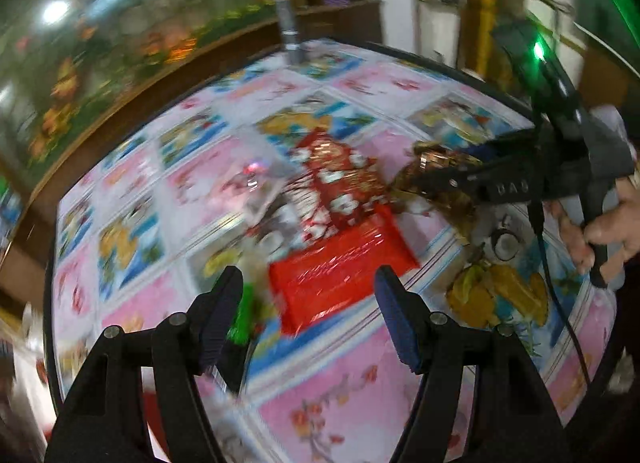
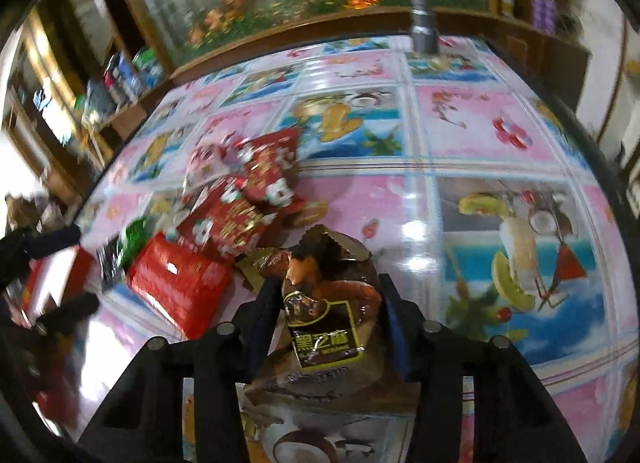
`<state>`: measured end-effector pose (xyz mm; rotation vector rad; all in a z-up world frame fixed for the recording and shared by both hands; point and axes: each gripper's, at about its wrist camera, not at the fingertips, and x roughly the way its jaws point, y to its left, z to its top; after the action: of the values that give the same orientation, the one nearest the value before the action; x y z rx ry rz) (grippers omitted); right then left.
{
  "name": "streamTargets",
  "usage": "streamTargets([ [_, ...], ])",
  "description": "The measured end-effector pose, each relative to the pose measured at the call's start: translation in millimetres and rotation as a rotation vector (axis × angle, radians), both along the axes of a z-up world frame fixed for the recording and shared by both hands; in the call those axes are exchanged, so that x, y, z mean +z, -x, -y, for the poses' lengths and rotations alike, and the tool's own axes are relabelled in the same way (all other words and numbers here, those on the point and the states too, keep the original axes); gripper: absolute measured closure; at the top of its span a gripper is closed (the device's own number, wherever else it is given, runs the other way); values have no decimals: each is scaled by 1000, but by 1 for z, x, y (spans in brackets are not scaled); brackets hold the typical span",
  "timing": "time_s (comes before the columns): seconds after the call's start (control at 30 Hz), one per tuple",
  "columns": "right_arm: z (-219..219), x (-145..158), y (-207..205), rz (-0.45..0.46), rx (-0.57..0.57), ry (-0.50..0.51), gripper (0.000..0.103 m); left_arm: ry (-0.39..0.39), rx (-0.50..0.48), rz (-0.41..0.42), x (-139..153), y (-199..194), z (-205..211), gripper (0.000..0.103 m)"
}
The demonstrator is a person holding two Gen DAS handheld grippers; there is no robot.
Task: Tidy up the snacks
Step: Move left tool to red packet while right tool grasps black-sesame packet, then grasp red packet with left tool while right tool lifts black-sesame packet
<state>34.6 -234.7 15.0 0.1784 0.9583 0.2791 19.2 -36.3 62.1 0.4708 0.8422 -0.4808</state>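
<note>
Gripping a brown snack packet (image 2: 320, 315) at the lower middle of the right wrist view, the right tongs (image 2: 326, 327) appear clenched on its two sides, though the crinkled film makes pad contact hard to confirm. The packet looks light, soft and slippery, so a hold across its flat body rather than the serrated top edge should serve best. Its label shows Chinese characters for black sesame; smaller print is unreadable. To the left on the patterned desk (image 2: 460, 135) lie red snack bags (image 2: 240, 203) with gold writing and a red foil pack (image 2: 176, 283). The left tongs (image 1: 310, 323) hang released, grasping nothing, above that red foil pack.
</note>
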Motion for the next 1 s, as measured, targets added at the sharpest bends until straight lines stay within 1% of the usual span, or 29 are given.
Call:
streamTargets([
  [0.03, 3, 0, 0, -8, -8, -20, 55, -16, -26, -9, -2, -5, 5, 36],
  [0.1, 4, 0, -1, -11, -14, -27, 55, -52, -75, -29, -8, -15, 16, 34],
  [0.23, 3, 0, -2, -10, -18, -33, 55, -61, -121, -99, -23, -33, 25, 34],
  [0.27, 4, 0, -3, -13, -19, -42, 55, -66, -127, -125, -28, -39, 27, 32],
  [0.33, 6, 0, -3, -15, -21, -52, 54, -22, -126, -130, -27, -45, 25, 27],
  [0.4, 5, 0, -3, -14, -20, -50, 54, 9, -132, -168, -28, -52, 24, 27],
  [0.5, 5, 0, -2, -12, -21, -49, 54, 46, -166, -243, -34, -54, 24, 20],
  [0.67, 4, 0, -3, -11, -21, -48, 54, 98, -171, -294, -40, -46, 20, 21],
  [0.7, 4, 0, -3, -10, -21, -47, 54, 81, -169, -304, -44, -42, 21, 21],
  [0.73, 4, 0, -3, -10, -20, -45, 54, 42, -181, -262, -46, -33, 24, 21],
  [0.77, 4, 0, -3, -8, -19, -43, 54, 26, -193, -242, -47, -27, 25, 20],
  [0.8, 4, 0, -3, -7, -19, -43, 54, 40, -198, -256, -47, -21, 25, 20],
  [0.87, 3, 0, -3, -8, -18, -42, 54, 36, -186, -251, -46, -10, 26, 19],
  [0.93, 3, 1, -2, -5, -18, -38, 54, 36, -160, -256, -46, -2, 25, 19],
  [1.0, 2, 1, -2, -2, -16, -30, 54, 45, -130, -247, -46, 5, 24, 22],
])
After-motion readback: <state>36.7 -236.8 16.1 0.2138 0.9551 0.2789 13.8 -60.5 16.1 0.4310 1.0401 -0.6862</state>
